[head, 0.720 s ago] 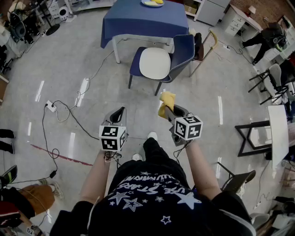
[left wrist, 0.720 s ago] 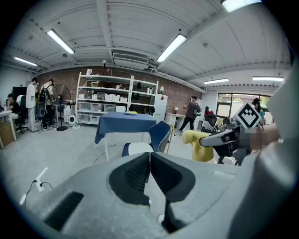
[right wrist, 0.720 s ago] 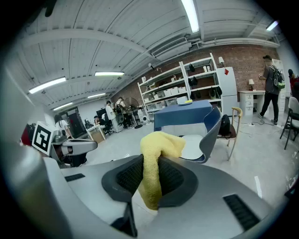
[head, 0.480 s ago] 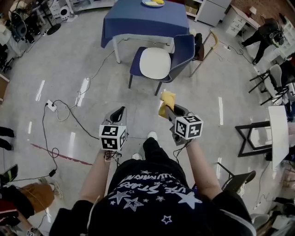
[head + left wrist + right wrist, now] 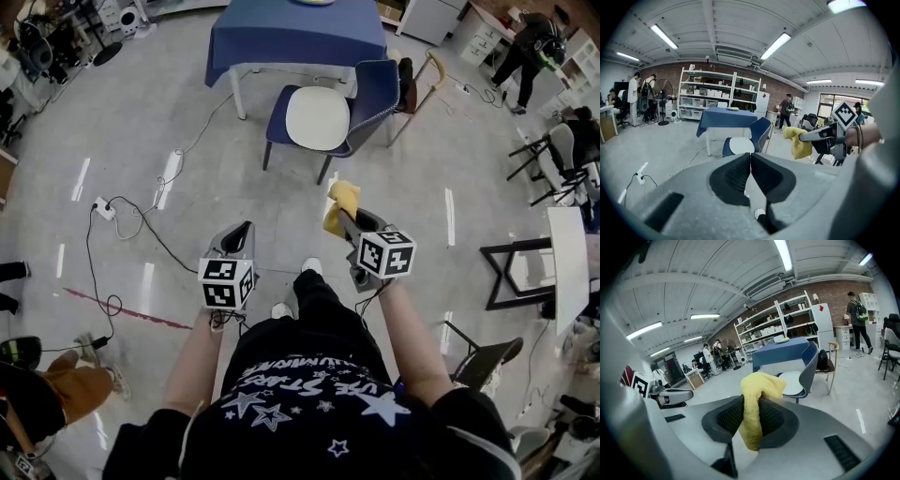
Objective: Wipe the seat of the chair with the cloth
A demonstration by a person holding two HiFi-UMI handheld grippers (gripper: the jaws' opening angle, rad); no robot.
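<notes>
Yellow cloth [image 5: 752, 399] is in the right gripper [image 5: 343, 217], whose jaws are closed on it, with a fold bunched above the pads and a tail hanging below. The left gripper [image 5: 750, 165] carries nothing, and its jaws are pressed together. Both are held out in front of the person over the grey floor [image 5: 187, 122].

The chair [image 5: 366, 103] stands ahead, well apart from both grippers and just beside a table [image 5: 295, 42] with a blue cover. Its pale seat [image 5: 317, 118] faces up and nothing lies on it.

Picking up the cloth looks done, but the wiping has not started, since the cloth is nowhere near the seat. What is left, as I judge it, is to close the gap to the chair, lower the cloth onto the seat and rub it across the surface.
</notes>
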